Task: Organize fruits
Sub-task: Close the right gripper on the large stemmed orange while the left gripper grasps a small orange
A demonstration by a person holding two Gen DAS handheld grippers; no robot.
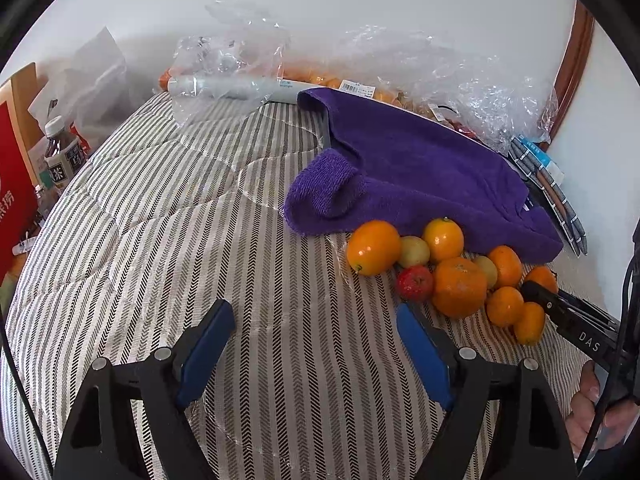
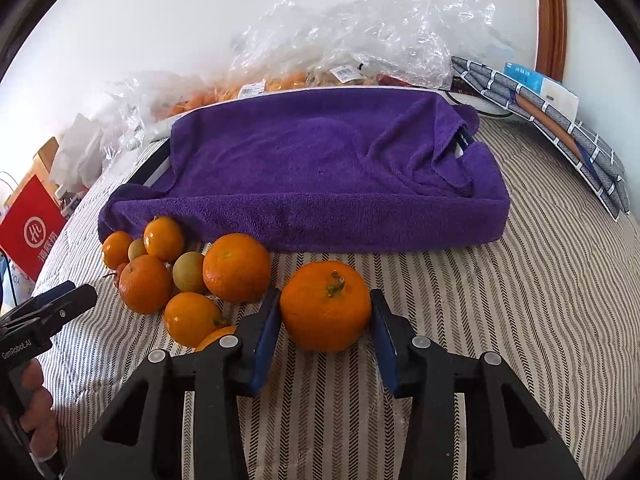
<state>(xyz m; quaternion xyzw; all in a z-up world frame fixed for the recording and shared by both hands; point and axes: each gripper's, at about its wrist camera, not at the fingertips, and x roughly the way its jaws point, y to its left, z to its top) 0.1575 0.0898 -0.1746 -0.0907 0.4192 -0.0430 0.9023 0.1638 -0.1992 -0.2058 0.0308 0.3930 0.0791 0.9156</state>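
Observation:
Several oranges, two greenish fruits and a small red fruit point(image 1: 415, 282) lie in a pile point(image 1: 460, 286) on the striped cloth, in front of a tray draped with a purple towel point(image 2: 320, 168). My right gripper point(image 2: 326, 312) has its blue pads on both sides of a large orange point(image 2: 326, 306) that sits apart from the pile point(image 2: 180, 276); the pads look in contact with it. My left gripper point(image 1: 316, 320) is open and empty, left of the pile. The right gripper's tip shows in the left wrist view point(image 1: 538, 294).
Clear plastic bags of fruit point(image 2: 340, 48) lie behind the towel against the wall. A folded patterned cloth point(image 2: 560, 128) lies at the right. A tea bottle point(image 1: 60, 152) and a red box point(image 1: 14, 184) stand at the left edge. A white tube point(image 1: 240, 87) lies at the back.

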